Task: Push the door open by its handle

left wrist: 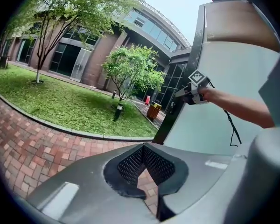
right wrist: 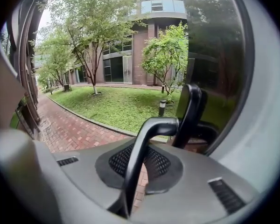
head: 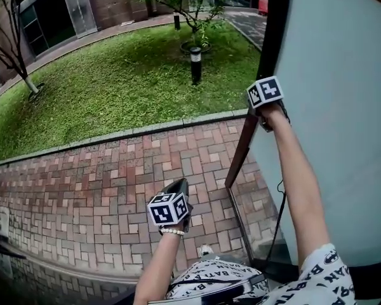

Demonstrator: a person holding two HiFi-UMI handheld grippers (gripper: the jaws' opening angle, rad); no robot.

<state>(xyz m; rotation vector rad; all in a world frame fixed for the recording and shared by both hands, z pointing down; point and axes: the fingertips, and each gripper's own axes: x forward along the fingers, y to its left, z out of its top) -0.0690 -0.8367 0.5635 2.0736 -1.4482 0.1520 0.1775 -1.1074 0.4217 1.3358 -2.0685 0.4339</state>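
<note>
- Head view, far left: a green grass lawn with small trees, bordered by red brick paving.
- My left gripper hangs low over the bricks, well apart from the door. Its fingers are drawn close together with nothing between them.
- My right gripper is raised at the door's dark frame edge. In the right gripper view its fingers are narrowed onto the dark curved metal lever handle, which rises between them.
- A pale frosted-glass door fills the right side, with its handle at the edge where my right gripper is.
</note>
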